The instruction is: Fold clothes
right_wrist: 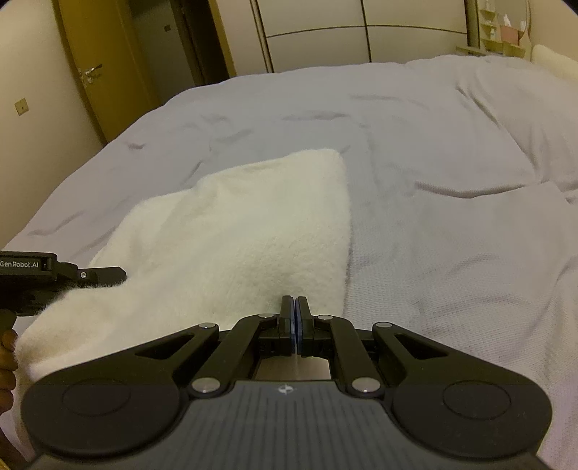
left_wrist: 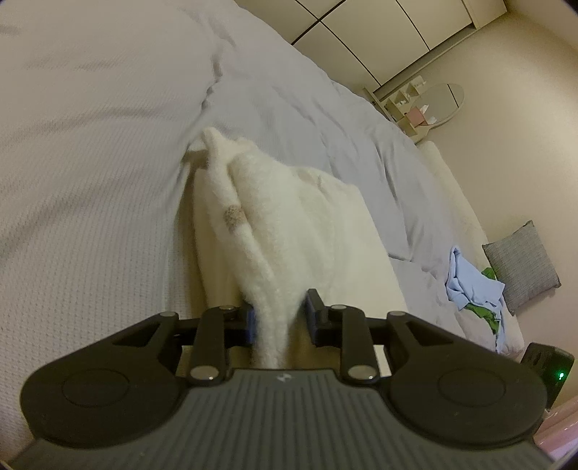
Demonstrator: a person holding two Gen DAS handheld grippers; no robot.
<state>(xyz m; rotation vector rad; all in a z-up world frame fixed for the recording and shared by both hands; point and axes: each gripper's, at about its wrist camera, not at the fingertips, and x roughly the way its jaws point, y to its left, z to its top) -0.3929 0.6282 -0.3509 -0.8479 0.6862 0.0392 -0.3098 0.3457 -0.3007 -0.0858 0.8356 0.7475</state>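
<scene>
A: Cream, fuzzy knit, that is the sweater (right_wrist: 238, 231), lying on the pale grey bedcover (right_wrist: 415, 144). It is folded into a rough rectangle, its far corner pointing toward the wardrobe doors (right_wrist: 318, 32).

B: Which tool has it?

A: The left gripper (left_wrist: 280, 312). In its own view a thick fold of the sweater runs up between the two blue pads, and the jaws are clamped on that bunch. A small tan spot (left_wrist: 233, 216) shows on the fold.

B: And in the other view?

A: There the left gripper comes in from the left edge, its finger lying on the sweater's near-left corner. A bit of the person's hand (right_wrist: 7, 352) shows just below it.

B: The right gripper (right_wrist: 295, 307)?

A: Its blue pads are pressed together with nothing between them. It hovers at the sweater's near edge, close to the near-right corner; I cannot tell whether it touches the knit.

B: Anything else on the bed?

A: In the left view, a crumpled light blue garment (left_wrist: 469, 282) with some green cloth (left_wrist: 489, 311) sits well apart from the sweater, beside a grey cushion (left_wrist: 522, 265).
</scene>
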